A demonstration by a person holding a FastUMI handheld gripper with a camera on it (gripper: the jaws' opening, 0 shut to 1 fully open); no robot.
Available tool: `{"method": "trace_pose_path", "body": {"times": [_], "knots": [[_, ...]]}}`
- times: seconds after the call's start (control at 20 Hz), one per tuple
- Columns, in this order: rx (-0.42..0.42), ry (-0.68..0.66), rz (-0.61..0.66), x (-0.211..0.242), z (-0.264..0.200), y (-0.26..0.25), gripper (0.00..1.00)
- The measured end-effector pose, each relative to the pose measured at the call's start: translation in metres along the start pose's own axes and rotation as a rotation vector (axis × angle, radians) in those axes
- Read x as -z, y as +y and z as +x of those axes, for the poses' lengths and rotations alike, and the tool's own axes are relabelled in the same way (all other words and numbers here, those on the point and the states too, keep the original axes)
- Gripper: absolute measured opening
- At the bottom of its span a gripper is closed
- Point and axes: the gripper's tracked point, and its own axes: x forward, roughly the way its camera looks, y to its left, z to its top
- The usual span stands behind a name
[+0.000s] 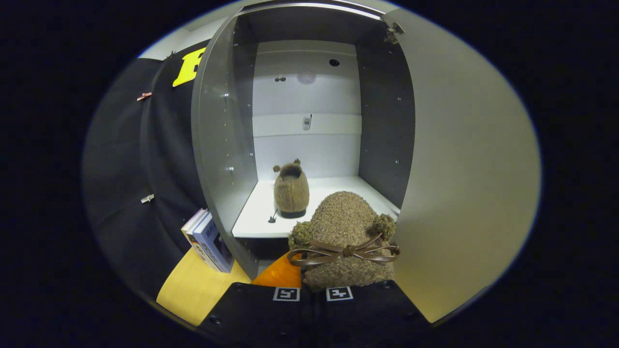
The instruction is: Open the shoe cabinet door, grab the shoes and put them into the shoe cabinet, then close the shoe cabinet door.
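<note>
Shoes are seen in two places. One fuzzy brown shoe [291, 192] is set on the white shelf [251, 217] inside the shoe cabinet [227, 135]. The other fuzzy shoe [344, 227], with a brown bow [344, 252], is held just in front of that shelf. The gripper [313, 293] is clamped on it, both fingers pressed against it. The cabinet door [464, 169] is swung open at the side. Books [208, 240] are leaned beside the cabinet.

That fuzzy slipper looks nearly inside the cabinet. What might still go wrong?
1. The gripper pinches only the heel of the fuzzy brown slipper with a ribbon bow; it might slip out before reaching the white cabinet shelf.
2. It could knock the matching brown slipper already standing there.
3. The open grey cabinet door hangs close beside; a sideways swing may bump it.
</note>
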Motion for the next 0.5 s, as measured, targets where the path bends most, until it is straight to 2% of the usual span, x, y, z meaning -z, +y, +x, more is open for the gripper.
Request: {"method": "trace_pose_path", "body": {"times": [0.2, 0.5], "knots": [[-0.034, 0.02, 0.031, -0.034, 0.014, -0.004, 0.05], [-0.046, 0.029, 0.001, -0.077, 0.048, -0.013, 0.05]]}}
